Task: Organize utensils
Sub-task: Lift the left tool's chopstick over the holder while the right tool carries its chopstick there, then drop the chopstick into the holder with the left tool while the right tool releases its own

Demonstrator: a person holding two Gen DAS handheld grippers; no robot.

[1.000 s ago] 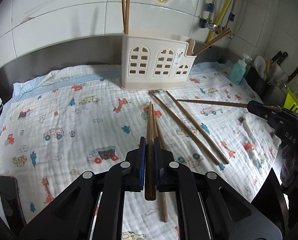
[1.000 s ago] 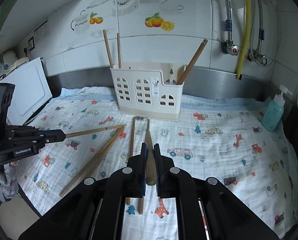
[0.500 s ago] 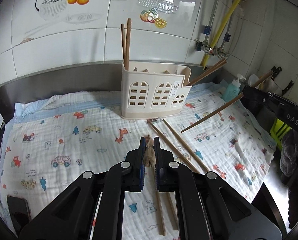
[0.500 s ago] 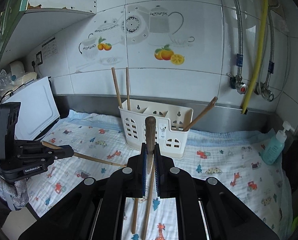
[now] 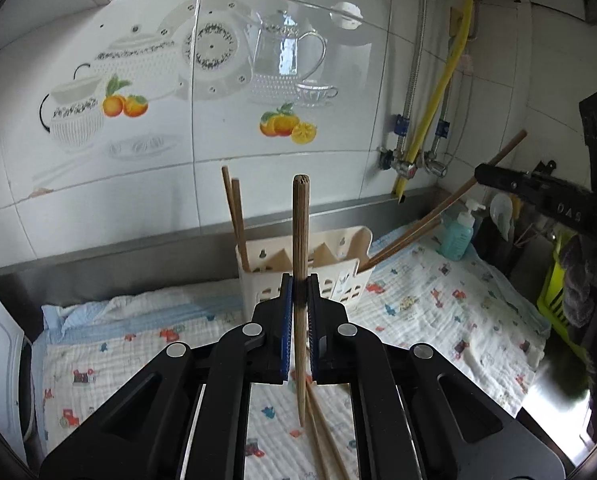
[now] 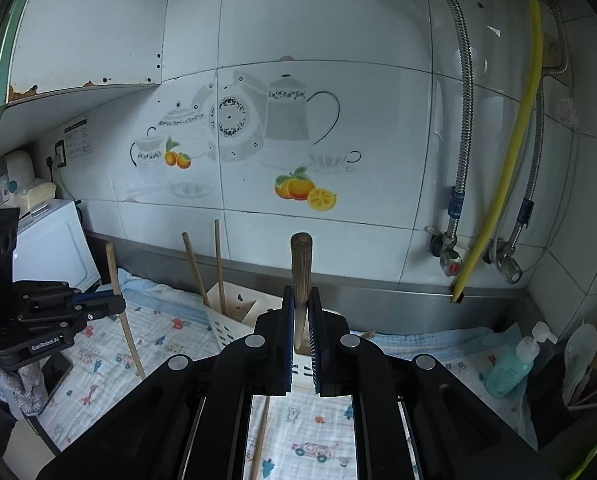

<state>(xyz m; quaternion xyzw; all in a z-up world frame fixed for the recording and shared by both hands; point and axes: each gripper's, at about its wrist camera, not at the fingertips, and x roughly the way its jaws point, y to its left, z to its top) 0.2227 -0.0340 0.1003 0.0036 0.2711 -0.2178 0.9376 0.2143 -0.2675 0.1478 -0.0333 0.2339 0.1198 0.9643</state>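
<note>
The left gripper (image 5: 299,292) has its fingers (image 5: 285,320) clenched on a chopstick (image 5: 299,240), held nearly upright above the cloth (image 5: 438,304) that covers the worktop. The right gripper (image 6: 301,312) likewise grips a second chopstick (image 6: 300,268) that stands upright between its fingers (image 6: 287,328). The holder (image 5: 338,276) sits at the back edge of the worktop, against the wall, with two sticks (image 5: 234,208) standing in its left compartment. More loose sticks (image 5: 322,432) lie on the cloth near the front edge.
</note>
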